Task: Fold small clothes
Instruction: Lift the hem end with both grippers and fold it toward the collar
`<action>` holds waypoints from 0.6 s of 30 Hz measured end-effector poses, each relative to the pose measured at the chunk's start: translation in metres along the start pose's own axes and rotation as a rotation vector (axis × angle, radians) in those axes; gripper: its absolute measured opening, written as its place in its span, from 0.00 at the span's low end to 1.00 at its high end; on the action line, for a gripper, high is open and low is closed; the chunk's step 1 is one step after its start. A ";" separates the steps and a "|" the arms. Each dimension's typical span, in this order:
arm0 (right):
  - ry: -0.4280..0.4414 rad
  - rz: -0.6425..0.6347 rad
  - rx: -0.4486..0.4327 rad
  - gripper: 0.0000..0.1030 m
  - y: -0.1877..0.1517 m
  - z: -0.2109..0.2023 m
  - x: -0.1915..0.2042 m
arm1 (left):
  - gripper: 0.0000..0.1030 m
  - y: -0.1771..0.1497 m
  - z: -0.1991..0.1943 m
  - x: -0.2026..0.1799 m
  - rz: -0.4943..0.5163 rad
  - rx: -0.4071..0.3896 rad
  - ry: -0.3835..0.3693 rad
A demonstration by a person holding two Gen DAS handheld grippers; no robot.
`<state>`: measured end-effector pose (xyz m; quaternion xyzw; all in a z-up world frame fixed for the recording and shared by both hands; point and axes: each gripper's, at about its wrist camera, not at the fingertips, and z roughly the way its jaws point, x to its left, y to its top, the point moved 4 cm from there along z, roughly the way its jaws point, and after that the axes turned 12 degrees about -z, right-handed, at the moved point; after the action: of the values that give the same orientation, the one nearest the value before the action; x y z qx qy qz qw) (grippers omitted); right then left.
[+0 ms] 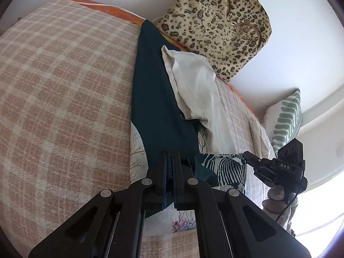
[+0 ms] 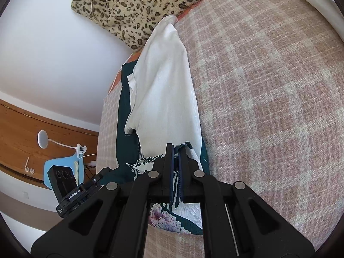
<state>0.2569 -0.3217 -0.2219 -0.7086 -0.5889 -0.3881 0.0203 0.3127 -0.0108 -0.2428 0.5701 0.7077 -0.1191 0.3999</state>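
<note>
L gripper jaws closed on the near hem of the dark teal garment w/ floral and zebra-stripe print. R gripper jaws also pinched shut on same garment, at its striped near edge. Garment runs lengthwise down the pink-and-cream plaid blanket covering the bed, from near edge toward the far edge. Cream-white plain fabric piece lies on top of garment, overlapping its far half. Leopard-print furry cushion at bed's far edge against wall, just past the cloths. Green-and-white leaf-pattern pillow at the bed's right edge by the wall.
</note>
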 end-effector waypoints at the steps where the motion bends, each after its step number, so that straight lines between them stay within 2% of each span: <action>1: 0.002 -0.011 0.002 0.05 0.002 0.002 0.003 | 0.02 0.002 -0.001 0.002 -0.008 -0.007 0.002; 4: -0.005 -0.044 0.010 0.05 0.006 0.008 0.009 | 0.05 0.009 -0.001 0.009 -0.040 -0.016 0.039; 5: -0.009 -0.042 0.009 0.05 0.007 0.009 0.008 | 0.10 0.011 -0.002 0.011 -0.048 -0.016 0.060; 7: -0.018 -0.038 0.004 0.05 0.009 0.007 0.006 | 0.26 0.016 -0.007 0.013 -0.055 -0.028 0.072; 9: -0.002 -0.034 -0.015 0.08 0.012 -0.001 0.005 | 0.27 0.018 -0.016 0.014 -0.051 -0.048 0.065; 10: 0.007 -0.033 -0.019 0.17 0.013 -0.005 0.004 | 0.29 0.018 -0.020 0.014 -0.043 -0.055 0.063; 11: 0.013 -0.034 -0.025 0.36 0.014 -0.011 0.004 | 0.31 0.018 -0.023 0.015 -0.038 -0.057 0.056; 13: 0.025 -0.052 -0.052 0.59 0.016 -0.024 0.006 | 0.34 0.016 -0.028 0.015 -0.024 -0.066 0.047; 15: 0.034 -0.070 -0.075 0.62 0.018 -0.037 0.009 | 0.35 0.012 -0.026 0.017 -0.010 -0.069 0.052; 18: -0.058 -0.103 -0.097 0.62 0.017 -0.050 0.006 | 0.34 0.005 -0.014 0.017 0.031 -0.042 0.077</action>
<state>0.2451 -0.3463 -0.1762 -0.6883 -0.6056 -0.3961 -0.0511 0.3109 0.0114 -0.2442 0.5767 0.7159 -0.0758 0.3862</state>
